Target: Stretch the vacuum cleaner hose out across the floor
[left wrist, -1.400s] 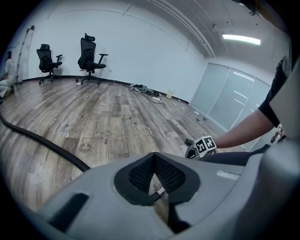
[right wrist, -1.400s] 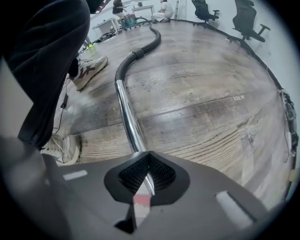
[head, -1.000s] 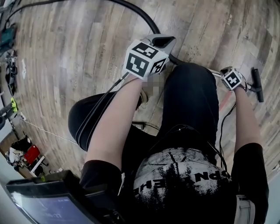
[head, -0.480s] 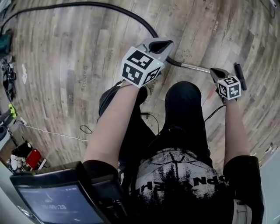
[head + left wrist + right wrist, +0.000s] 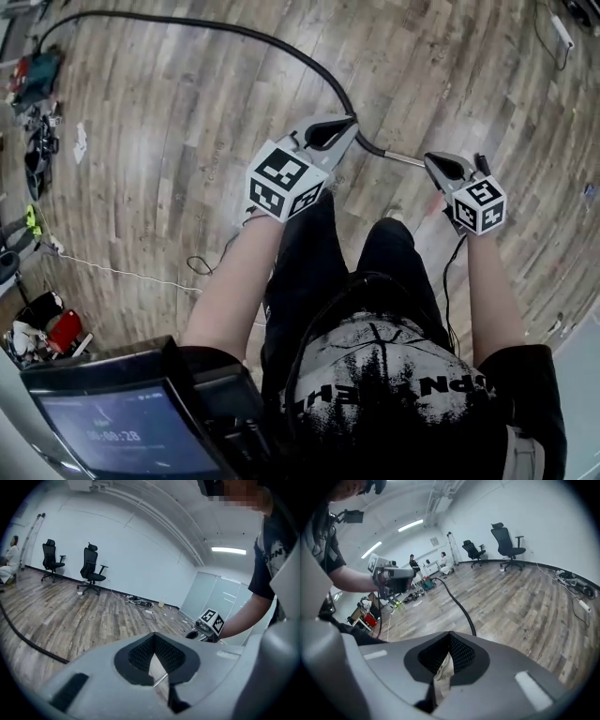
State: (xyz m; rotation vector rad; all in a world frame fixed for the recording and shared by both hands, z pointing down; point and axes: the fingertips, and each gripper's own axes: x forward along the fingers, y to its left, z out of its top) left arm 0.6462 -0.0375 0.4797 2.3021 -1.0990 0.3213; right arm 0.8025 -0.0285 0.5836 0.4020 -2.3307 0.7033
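The black vacuum hose [image 5: 234, 31] lies on the wooden floor, running from the far left in a curve to the middle. There it joins a metal wand [image 5: 403, 158] leading to the dark floor head [image 5: 483, 163]. My left gripper [image 5: 349, 120] hangs above the hose's near end, shut, with nothing between its jaws. My right gripper [image 5: 429, 159] is over the wand, also shut and empty. The left gripper view shows its jaws [image 5: 153, 634] closed, the hose [image 5: 28, 641] at left and the right gripper [image 5: 208, 623] beyond. The right gripper view shows its jaws [image 5: 450, 634] closed and the hose [image 5: 459, 604] ahead.
Tools and clutter [image 5: 37, 84] line the floor's left edge, with a thin white cable [image 5: 103, 272] nearby. A screen [image 5: 122, 431] sits at lower left. Two office chairs [image 5: 91, 566] stand by the white wall beside loose cables [image 5: 138, 603]. A seated person [image 5: 9, 559] is at far left.
The person has risen from a crouch to standing. Both grippers have lifted and come closer together, the right one away from the floor head. More of the hose shows.
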